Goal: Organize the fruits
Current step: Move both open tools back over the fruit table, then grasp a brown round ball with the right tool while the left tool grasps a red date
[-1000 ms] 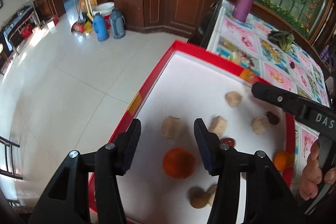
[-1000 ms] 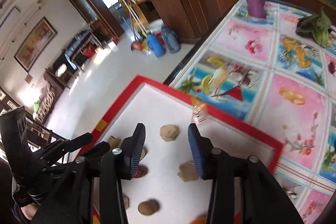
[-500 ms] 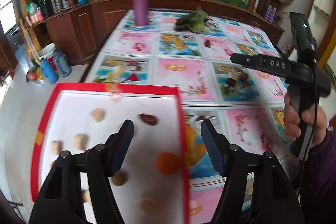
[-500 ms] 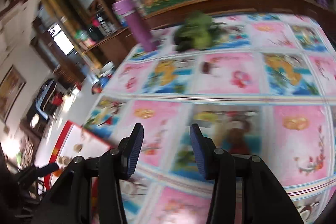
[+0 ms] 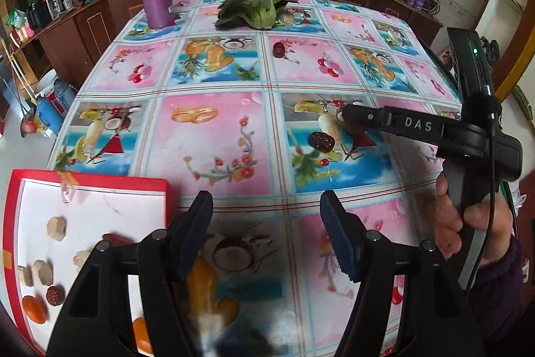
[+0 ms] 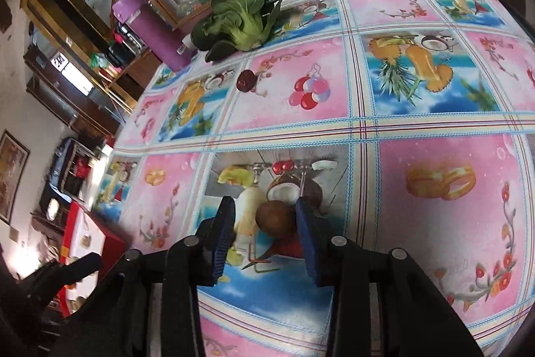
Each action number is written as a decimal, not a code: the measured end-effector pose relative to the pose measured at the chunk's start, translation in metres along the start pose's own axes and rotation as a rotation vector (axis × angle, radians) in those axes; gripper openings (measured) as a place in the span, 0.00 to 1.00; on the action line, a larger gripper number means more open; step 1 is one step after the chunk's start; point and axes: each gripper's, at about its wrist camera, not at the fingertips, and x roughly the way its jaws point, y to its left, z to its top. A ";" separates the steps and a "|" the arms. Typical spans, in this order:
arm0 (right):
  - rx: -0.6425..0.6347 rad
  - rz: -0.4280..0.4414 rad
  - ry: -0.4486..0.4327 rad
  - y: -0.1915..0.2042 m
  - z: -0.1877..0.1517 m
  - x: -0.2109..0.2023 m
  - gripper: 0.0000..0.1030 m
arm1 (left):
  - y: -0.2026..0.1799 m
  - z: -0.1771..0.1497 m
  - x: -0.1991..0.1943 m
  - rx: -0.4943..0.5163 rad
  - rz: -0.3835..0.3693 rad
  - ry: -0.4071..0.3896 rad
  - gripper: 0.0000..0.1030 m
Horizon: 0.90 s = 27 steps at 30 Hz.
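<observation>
Your right tool point(image 6: 264, 219) stands open around a wrinkled, dark-red oval date point(image 6: 274, 219) on the glossy tabletop point(image 6: 434, 122); your left tool point(image 5: 267, 230) at 7 o'clock gapes empty.

Red tray point(image 5: 87, 181) cut off at frame's left and bottom edges; orange fruit point(image 5: 140, 335) half hidden behind left tongs point(image 5: 265, 231). Right view: brown fruit point(image 6: 272, 219) partly hidden by right tongs point(image 6: 265, 235); contact unclear.

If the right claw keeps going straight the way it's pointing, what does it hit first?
The right claw is open, and the brown fruit already lies between its fingers near the tips. Going straight on, it would probably meet that fruit first, then the tablecloth under it, though depth is unclear.
</observation>
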 end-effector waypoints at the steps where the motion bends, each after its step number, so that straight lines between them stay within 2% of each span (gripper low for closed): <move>1: -0.022 -0.017 0.003 0.003 -0.001 0.002 0.33 | -0.004 0.000 0.003 0.009 -0.003 0.002 0.66; 4: -0.083 -0.078 -0.008 0.006 -0.002 0.006 0.23 | -0.011 0.001 0.009 0.023 0.001 0.011 0.66; 8: -0.170 -0.147 -0.010 0.014 -0.006 0.006 0.23 | -0.013 0.005 0.014 0.020 0.012 0.012 0.66; 10: -0.138 -0.149 -0.019 0.008 -0.003 0.002 0.23 | -0.014 0.008 0.016 0.015 0.014 0.004 0.66; 14: 0.022 -0.079 -0.101 -0.023 0.010 -0.025 0.23 | -0.022 0.017 0.025 0.018 0.015 -0.005 0.66; 17: 0.113 -0.060 -0.134 -0.042 0.014 -0.035 0.23 | -0.030 0.026 0.035 0.006 0.002 -0.014 0.66; 22: 0.180 -0.030 -0.138 -0.054 0.016 -0.039 0.23 | -0.043 0.038 0.053 -0.035 -0.029 -0.038 0.66; 24: 0.180 -0.020 -0.137 -0.052 0.016 -0.039 0.23 | -0.046 0.040 0.060 -0.039 -0.019 -0.045 0.65; 26: 0.175 -0.011 -0.139 -0.050 0.016 -0.040 0.23 | -0.048 0.041 0.069 -0.041 -0.007 -0.029 0.50; 27: 0.173 -0.009 -0.139 -0.046 0.015 -0.039 0.23 | -0.048 0.041 0.074 -0.045 -0.015 -0.017 0.47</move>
